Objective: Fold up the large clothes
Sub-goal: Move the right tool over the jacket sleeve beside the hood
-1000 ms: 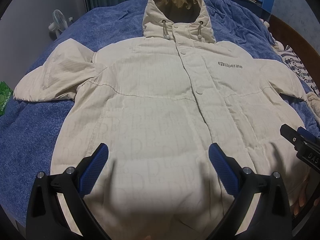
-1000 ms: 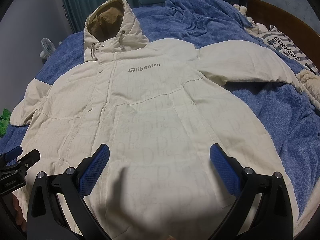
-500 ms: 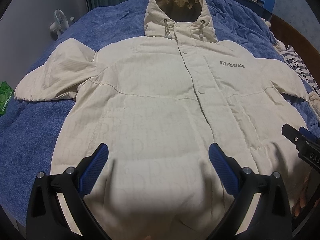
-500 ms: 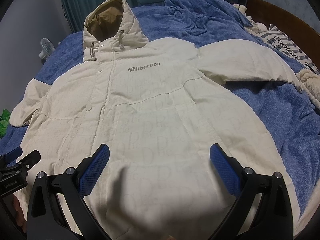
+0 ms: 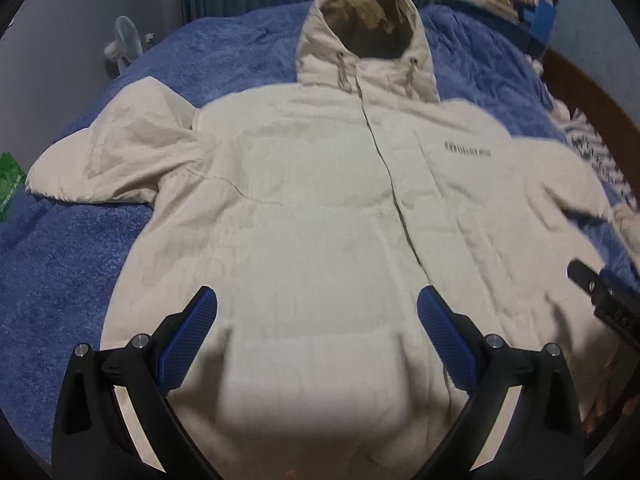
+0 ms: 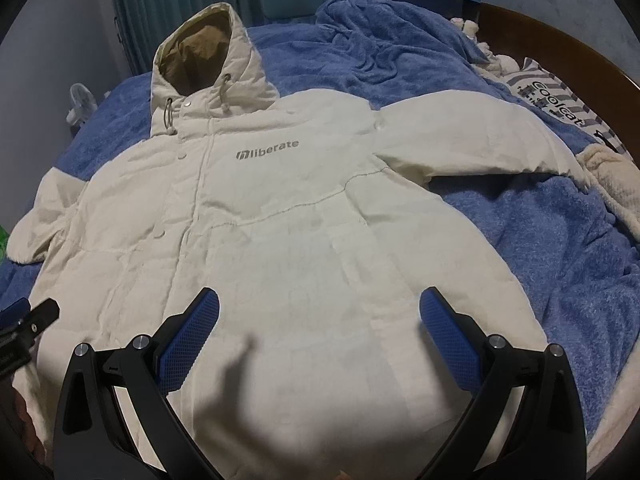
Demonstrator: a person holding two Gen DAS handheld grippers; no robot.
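A cream hooded puffer jacket (image 5: pixel 320 220) lies face up and spread out on a blue bed cover, hood (image 5: pixel 366 36) at the far end, both sleeves out to the sides. It also shows in the right wrist view (image 6: pixel 280 220), with a grey "liberate" logo (image 6: pixel 267 155) on the chest. My left gripper (image 5: pixel 316 320) is open and empty, above the lower left part of the jacket. My right gripper (image 6: pixel 320 320) is open and empty, above the lower right part. Each gripper shows at the edge of the other's view.
The blue bed cover (image 6: pixel 540 240) lies bunched at the far right. A striped "Coolcat" pillow (image 6: pixel 560 108) and a fluffy cream cloth (image 6: pixel 612 184) lie by the wooden bed frame (image 6: pixel 568 48). A small white fan (image 5: pixel 124 40) stands at the far left. A green packet (image 5: pixel 8 180) lies at the left edge.
Both grippers have shifted slightly; the left view has turned a little to the left and is blurred. The jacket has not moved and both grippers stay open.
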